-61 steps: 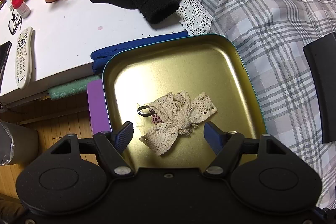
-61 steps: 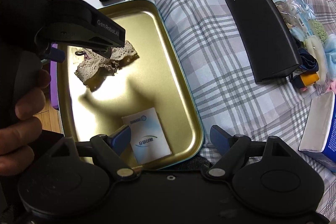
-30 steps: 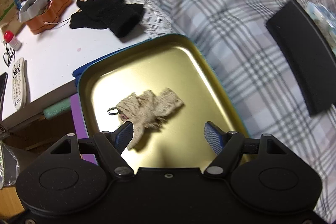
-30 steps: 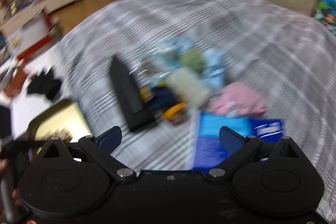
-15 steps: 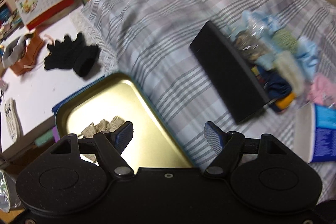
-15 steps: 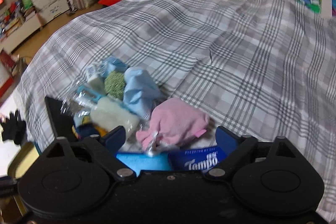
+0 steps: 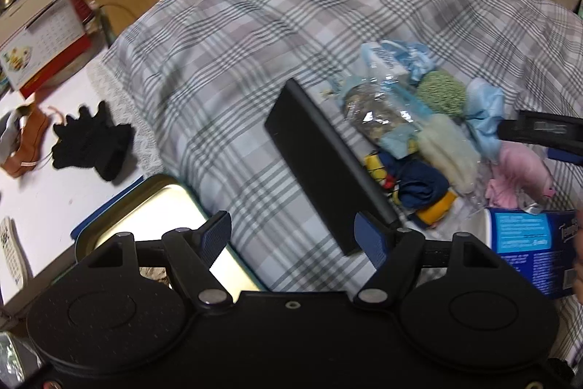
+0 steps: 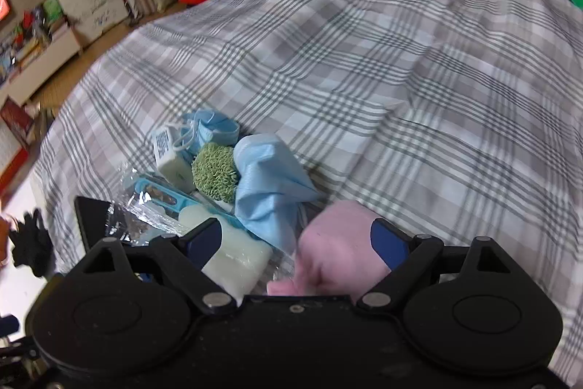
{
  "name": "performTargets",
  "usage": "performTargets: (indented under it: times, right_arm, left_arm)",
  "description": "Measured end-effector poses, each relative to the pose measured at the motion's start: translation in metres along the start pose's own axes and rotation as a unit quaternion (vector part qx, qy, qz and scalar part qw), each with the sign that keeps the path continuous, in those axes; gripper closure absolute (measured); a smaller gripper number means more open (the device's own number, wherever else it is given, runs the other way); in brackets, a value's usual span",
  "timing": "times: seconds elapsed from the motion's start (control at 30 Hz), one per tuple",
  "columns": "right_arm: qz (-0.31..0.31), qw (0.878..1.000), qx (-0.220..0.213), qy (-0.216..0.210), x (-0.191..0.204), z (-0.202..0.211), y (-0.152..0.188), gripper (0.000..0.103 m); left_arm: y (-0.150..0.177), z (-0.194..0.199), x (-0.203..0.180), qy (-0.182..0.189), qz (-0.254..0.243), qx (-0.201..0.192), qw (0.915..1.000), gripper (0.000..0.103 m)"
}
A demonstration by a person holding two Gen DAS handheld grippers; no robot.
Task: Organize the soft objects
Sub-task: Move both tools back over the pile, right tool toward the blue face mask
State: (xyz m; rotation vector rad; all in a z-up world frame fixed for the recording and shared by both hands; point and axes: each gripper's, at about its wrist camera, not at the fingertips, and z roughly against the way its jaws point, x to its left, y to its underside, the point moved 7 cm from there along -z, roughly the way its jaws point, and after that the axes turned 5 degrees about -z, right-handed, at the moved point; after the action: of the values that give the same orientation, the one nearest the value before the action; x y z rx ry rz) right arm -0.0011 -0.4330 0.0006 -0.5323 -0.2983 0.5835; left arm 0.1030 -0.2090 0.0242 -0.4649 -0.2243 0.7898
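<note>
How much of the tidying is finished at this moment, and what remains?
Done: one lace piece lies in the gold tin. In hand: nothing is gripped; the left gripper is open and empty, and the right gripper, jaws open after closing a little, is over the pink cloth. Left: most of the pile, such as the blue cloth and green puff, on the bed.

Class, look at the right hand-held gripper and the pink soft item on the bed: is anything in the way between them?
Nothing visible is. The right hand-held gripper is open, with the pink soft item just ahead, near the right finger. The cream soft item lies by the left finger and the light blue cloth just beyond, both beside the path.
</note>
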Motion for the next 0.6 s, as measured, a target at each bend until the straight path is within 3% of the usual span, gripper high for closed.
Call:
performTargets:
  times: [0.07, 0.17, 0.37, 0.43, 0.6]
  right_arm:
    - [0.014, 1.0, 0.004, 0.025, -0.002, -0.013, -0.004, 0.016]
    - [-0.031, 0.997, -0.003, 0.072, -0.031, -0.024, -0.015, 0.017]
    - [-0.125, 0.987, -0.022, 0.096, -0.09, -0.02, -0.021, 0.017]
    - [-0.146, 0.985, -0.028, 0.092, -0.102, -0.014, -0.02, 0.017]
    - [-0.177, 0.983, -0.035, 0.032, -0.113, -0.002, -0.019, 0.017]
  left_arm:
    - [-0.006, 0.001, -0.009, 0.0, -0.01, -0.002, 0.9999, 0.032]
    - [-0.016, 0.001, -0.02, 0.01, -0.018, -0.003, 0.9998, 0.032]
    - [-0.034, -0.012, -0.052, 0.028, -0.036, 0.01, 0.9989, 0.032]
    - [-0.036, -0.017, -0.065, 0.04, -0.042, 0.019, 0.9981, 0.032]
    - [-0.043, -0.035, -0.091, 0.071, -0.041, 0.053, 0.9952, 0.032]
